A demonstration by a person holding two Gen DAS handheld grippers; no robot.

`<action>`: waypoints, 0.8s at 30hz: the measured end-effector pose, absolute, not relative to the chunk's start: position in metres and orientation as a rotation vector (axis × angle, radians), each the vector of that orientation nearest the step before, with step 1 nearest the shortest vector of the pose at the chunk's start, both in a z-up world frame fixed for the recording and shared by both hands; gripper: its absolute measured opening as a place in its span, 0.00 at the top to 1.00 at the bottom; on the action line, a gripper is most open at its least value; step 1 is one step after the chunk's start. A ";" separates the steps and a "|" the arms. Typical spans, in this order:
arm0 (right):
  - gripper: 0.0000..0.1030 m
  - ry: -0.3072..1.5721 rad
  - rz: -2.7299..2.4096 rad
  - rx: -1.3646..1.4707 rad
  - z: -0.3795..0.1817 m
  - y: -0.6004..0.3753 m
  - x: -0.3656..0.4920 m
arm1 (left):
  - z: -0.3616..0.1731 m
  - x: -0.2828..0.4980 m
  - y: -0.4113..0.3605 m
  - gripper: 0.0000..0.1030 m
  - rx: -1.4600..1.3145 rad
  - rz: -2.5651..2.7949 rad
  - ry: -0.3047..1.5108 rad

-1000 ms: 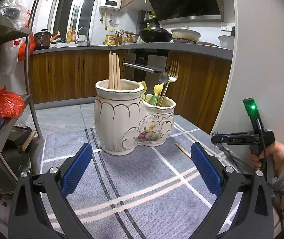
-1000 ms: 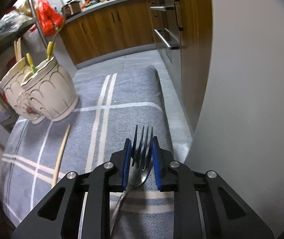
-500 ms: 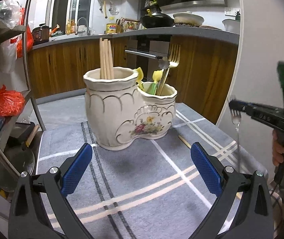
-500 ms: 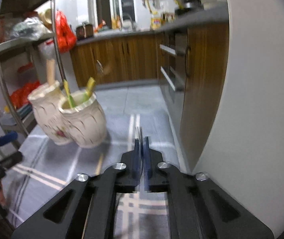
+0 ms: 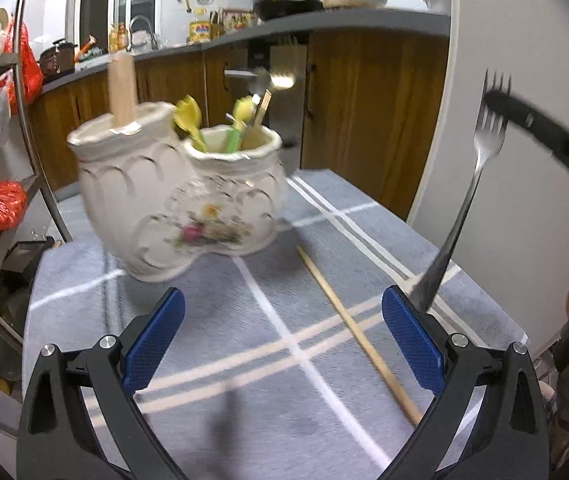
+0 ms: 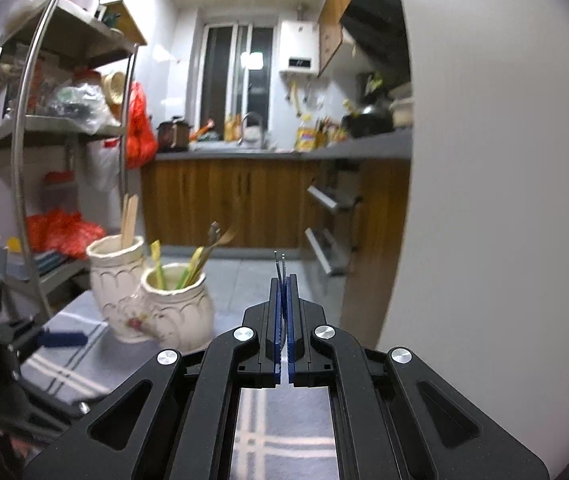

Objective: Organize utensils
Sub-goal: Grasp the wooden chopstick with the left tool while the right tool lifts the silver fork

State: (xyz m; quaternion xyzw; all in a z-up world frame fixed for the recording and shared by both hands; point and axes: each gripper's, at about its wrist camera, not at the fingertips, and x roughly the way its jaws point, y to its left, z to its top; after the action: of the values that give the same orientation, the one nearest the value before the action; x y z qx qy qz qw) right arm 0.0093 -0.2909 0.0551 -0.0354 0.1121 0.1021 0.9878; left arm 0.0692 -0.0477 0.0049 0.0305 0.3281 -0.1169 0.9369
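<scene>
My right fingers point(image 6: 283, 280) are pressed tight together on a fork point(image 5: 469, 192). I hold it near its top, so the prongs poke up just past my fingertips and the long handle hangs down below them. I think this step is carrying the fork over to the holder.

Ahead of those fingers and off to their left stands the white holder point(image 6: 152, 292), which has two cups joined together. It is well apart from the fork and lower than it. The nearer cup point(image 6: 176, 304) already has yellow and green things and a shiny fork in it. The farther cup point(image 6: 114, 276) has wooden sticks.

I think the next move is to bring the fork above the nearer cup, aim the handle down into it, then let go.

My left fingers point(image 5: 284, 336) are spread wide and hold nothing. One wooden chopstick point(image 5: 358, 336) lies flat on the grey cloth of the surface point(image 5: 244, 420), between them and nearer the right one. The holder stands beyond them, a little to the left.
</scene>
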 end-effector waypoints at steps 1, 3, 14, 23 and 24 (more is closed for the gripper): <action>0.97 0.220 0.193 -0.080 0.054 -0.291 0.010 | 0.003 0.071 -0.052 0.06 0.067 -0.236 0.681; 0.97 0.232 0.190 -0.078 0.052 -0.292 0.014 | -0.006 0.075 -0.063 0.10 0.083 -0.233 0.718; 0.97 0.248 0.200 -0.038 0.046 -0.301 0.015 | -0.034 0.087 -0.102 0.42 0.161 -0.240 0.838; 0.97 0.232 0.219 -0.028 0.047 -0.301 0.009 | -0.032 0.098 -0.093 0.91 0.150 -0.281 0.884; 0.97 0.228 0.221 -0.026 0.047 -0.301 0.008 | -0.031 0.098 -0.091 0.92 0.146 -0.289 0.888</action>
State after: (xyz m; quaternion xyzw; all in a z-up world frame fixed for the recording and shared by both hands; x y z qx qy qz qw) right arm 0.0082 -0.3008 0.0474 -0.0130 0.1136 0.1101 0.9873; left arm 0.0979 -0.0905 -0.0307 0.0701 0.4276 -0.1390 0.8905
